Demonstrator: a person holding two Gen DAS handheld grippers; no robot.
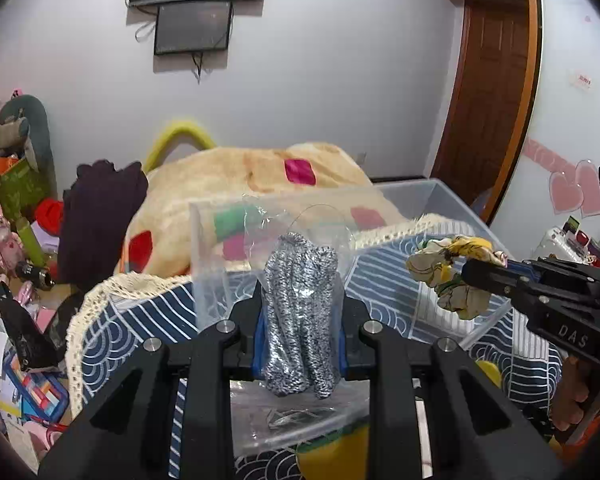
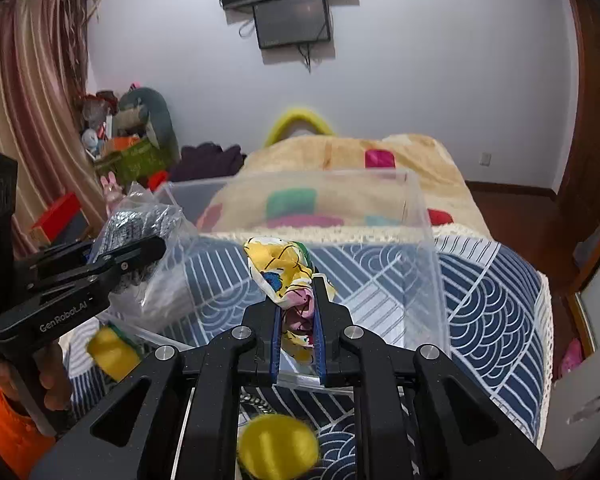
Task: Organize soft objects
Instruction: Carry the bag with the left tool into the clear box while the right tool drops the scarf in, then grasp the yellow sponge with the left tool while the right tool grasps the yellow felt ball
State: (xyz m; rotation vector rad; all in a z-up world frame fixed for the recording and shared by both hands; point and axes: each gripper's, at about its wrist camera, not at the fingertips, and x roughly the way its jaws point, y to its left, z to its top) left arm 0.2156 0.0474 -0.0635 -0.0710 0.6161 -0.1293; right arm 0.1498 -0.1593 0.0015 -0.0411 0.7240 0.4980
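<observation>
The left hand-held gripper is clamped on a bagged knit; the right hand-held gripper pinches a scrunchie, both above the bin.

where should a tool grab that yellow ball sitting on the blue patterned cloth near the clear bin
Take the yellow ball across its middle, coming straight down from above. It looks round with no handle or edge, so opposite sides at the widest part seem the surest hold. It lies on the patterned cloth just outside the clear bin, and its top is open. Both tools are full now, so one must let go first.
</observation>
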